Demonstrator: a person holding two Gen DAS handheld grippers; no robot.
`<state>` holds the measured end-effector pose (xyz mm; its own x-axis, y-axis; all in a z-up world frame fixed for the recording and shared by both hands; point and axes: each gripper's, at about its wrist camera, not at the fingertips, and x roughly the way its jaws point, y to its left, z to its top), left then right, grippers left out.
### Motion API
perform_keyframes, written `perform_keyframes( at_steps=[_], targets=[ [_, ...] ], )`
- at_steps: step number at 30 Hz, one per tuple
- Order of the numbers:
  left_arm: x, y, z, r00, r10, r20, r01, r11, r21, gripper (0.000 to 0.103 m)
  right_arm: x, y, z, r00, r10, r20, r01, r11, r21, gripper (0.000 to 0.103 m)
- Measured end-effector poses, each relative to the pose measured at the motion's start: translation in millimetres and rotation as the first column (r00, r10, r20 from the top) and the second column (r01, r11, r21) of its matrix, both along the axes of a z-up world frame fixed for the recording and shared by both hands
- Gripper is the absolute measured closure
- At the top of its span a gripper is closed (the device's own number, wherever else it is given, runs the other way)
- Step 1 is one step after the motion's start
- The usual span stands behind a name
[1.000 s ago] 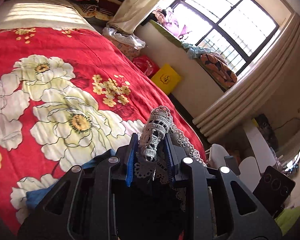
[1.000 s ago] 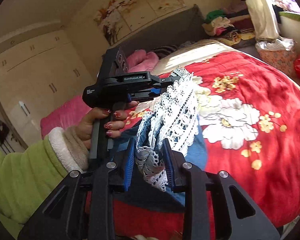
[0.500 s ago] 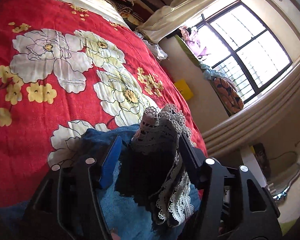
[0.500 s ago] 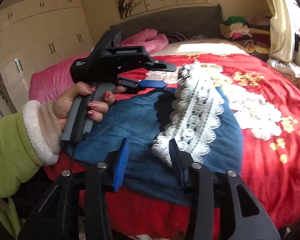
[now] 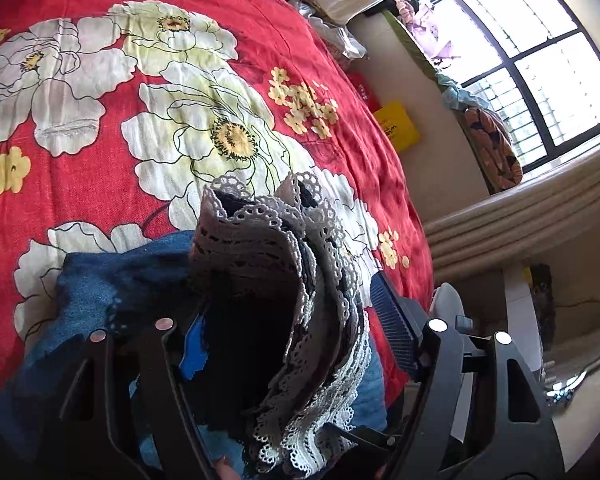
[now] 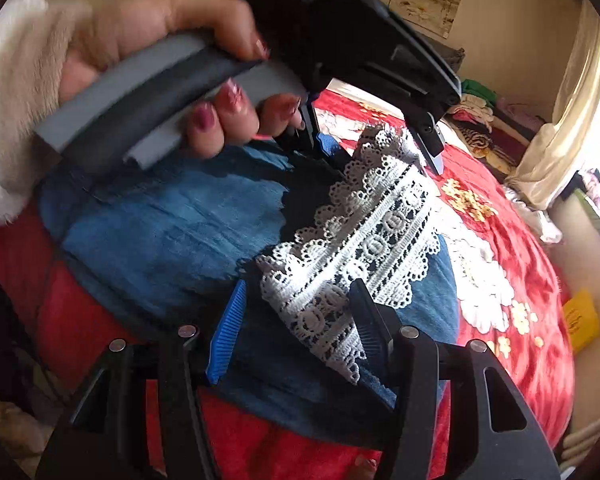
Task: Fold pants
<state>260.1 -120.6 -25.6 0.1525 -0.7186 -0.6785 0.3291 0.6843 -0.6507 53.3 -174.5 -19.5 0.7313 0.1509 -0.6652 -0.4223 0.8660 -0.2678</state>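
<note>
The blue denim pants (image 6: 172,236) lie folded on the red floral bedspread (image 5: 112,128). Their white lace hem (image 6: 364,248) rests on top of the denim. In the left wrist view the lace hem (image 5: 284,280) stands bunched between the wide-open jaws of my left gripper (image 5: 296,320), with blue denim (image 5: 100,292) below it. My right gripper (image 6: 296,320) is open, its jaws on either side of the near end of the lace without clamping it. The left gripper's black body (image 6: 360,48), held by a hand, hangs over the far end of the lace.
The bed's right edge drops to a floor with a yellow bag (image 5: 396,128) and a red bag. A window (image 5: 540,64) with a cluttered sill lies beyond. Piled clothes (image 6: 480,108) sit at the bed's head. A white plastic bag (image 6: 536,220) lies by the curtain.
Both grippers have opened and let go of the lace hem, which now lies on the folded denim. Both have dropped closer to the bed.
</note>
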Motion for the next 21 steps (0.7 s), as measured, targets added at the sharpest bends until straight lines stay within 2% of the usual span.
perform_keyframes(
  at_steps=[2, 4, 6, 9, 11, 13, 15, 18, 21],
  targets=[
    [5, -7, -1, 1.0, -0.003, -0.024, 0.003, 1.0, 0.014, 0.072, 9, -2, -7, 0.999, -0.032, 0.001, 0.032, 0.999, -0.02, 0.054],
    [8, -9, -3, 0.999, -0.013, -0.04, 0.014, 1.0, 0.012, 0.083, 15, -6, -9, 0.999, -0.035, -0.011, 0.035, 0.999, -0.015, 0.075],
    [9, -13, -4, 0.999, -0.015, -0.038, 0.017, 0.999, 0.037, 0.085, 19, -13, -7, 0.999, -0.018, -0.031, 0.02, 0.999, 0.038, 0.089],
    [11, -9, -5, 0.999, -0.005, -0.046, 0.006, 1.0, 0.019, 0.09, 24, -29, 2, 0.998, 0.002, -0.066, 0.009, 0.986, 0.167, 0.09],
    [10, -3, -4, 0.999, 0.001, -0.054, -0.001, 1.0, -0.008, 0.091, 23, -48, 10, 0.995, 0.025, -0.097, 0.007, 0.95, 0.312, 0.09],
    [7, 6, -2, 0.998, 0.012, -0.065, -0.015, 0.999, -0.045, 0.092, 23, -67, 16, 0.991, 0.047, -0.125, 0.015, 0.892, 0.452, 0.09],
    [2, 16, 2, 0.998, 0.02, -0.063, -0.025, 0.998, -0.065, 0.092, 20, -79, 23, 0.987, 0.076, -0.141, 0.011, 0.845, 0.534, 0.09],
    [-9, 37, 7, 0.998, 0.046, -0.05, -0.051, 0.994, -0.094, 0.092, 13, -80, 30, 0.982, 0.141, -0.128, -0.043, 0.819, 0.573, 0.09],
    [-20, 60, 5, 0.996, 0.088, -0.02, -0.089, 0.993, -0.08, 0.092, 4, -61, 30, 0.969, 0.219, -0.115, -0.122, 0.827, 0.549, 0.09]
  ],
)
